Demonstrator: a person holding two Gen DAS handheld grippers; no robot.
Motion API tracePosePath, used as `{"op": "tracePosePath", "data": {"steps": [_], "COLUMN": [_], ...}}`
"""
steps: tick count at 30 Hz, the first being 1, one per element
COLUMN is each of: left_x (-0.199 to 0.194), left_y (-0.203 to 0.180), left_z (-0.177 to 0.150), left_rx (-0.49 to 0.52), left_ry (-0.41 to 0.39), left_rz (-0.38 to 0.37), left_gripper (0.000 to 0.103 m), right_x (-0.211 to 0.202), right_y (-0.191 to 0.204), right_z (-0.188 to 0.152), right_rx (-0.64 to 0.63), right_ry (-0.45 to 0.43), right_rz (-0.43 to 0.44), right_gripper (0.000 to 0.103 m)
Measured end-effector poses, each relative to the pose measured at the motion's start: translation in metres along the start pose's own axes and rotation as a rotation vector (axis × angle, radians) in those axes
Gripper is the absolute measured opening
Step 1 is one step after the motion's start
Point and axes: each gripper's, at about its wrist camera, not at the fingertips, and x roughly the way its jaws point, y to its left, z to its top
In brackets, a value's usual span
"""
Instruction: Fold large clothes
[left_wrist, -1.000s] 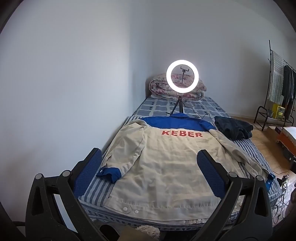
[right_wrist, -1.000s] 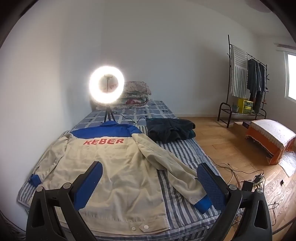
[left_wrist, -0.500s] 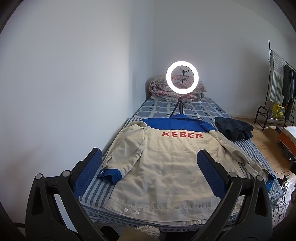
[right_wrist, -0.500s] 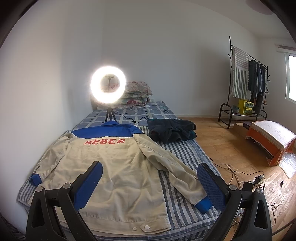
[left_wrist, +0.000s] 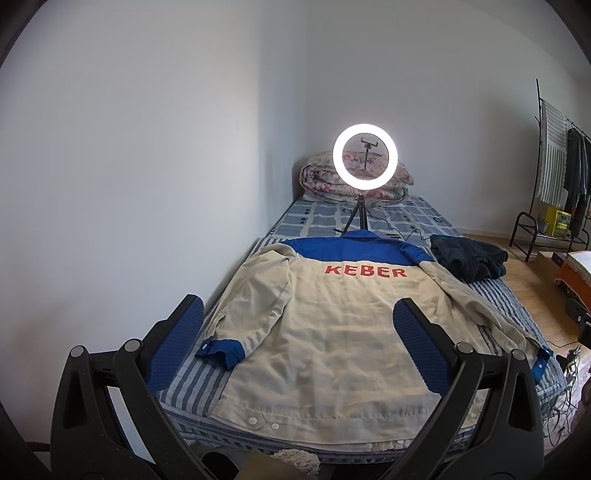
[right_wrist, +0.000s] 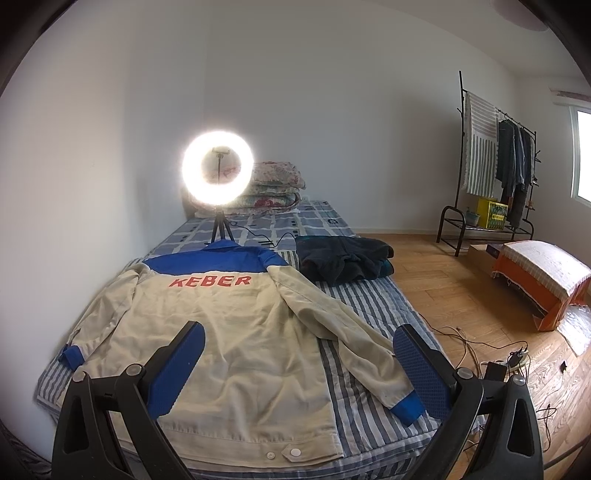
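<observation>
A beige work jacket with a blue yoke, blue cuffs and red "KEBER" lettering lies back-up and spread flat on the striped bed; it also shows in the right wrist view. Its left sleeve lies beside the body and its right sleeve stretches toward the bed's right edge. My left gripper is open and empty, held above the jacket's hem end. My right gripper is open and empty, above the right sleeve and hem.
A lit ring light on a tripod stands on the bed behind the collar. A dark folded garment lies at the right of the bed. Folded quilts sit at the head. A clothes rack, an orange box and floor cables are to the right.
Both views have shifted slightly; the jacket sits a little higher and nearer in frame. Both grippers stay open and the jacket has not moved.
</observation>
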Motion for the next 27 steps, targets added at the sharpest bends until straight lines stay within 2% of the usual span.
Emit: {"op": "tracePosePath", "data": {"steps": [27], "left_x": [0.0008], "left_y": [0.0027], "left_z": [-0.0006], "left_rx": [0.003], "left_ry": [0.001], "left_rz": [0.003], "left_gripper": [0.103], "right_x": [0.0002], "right_y": [0.0068], "right_z": [0.0011], "right_rx": [-0.005], "right_ry": [0.0], "right_rz": [0.007], "right_gripper": [0.103]}}
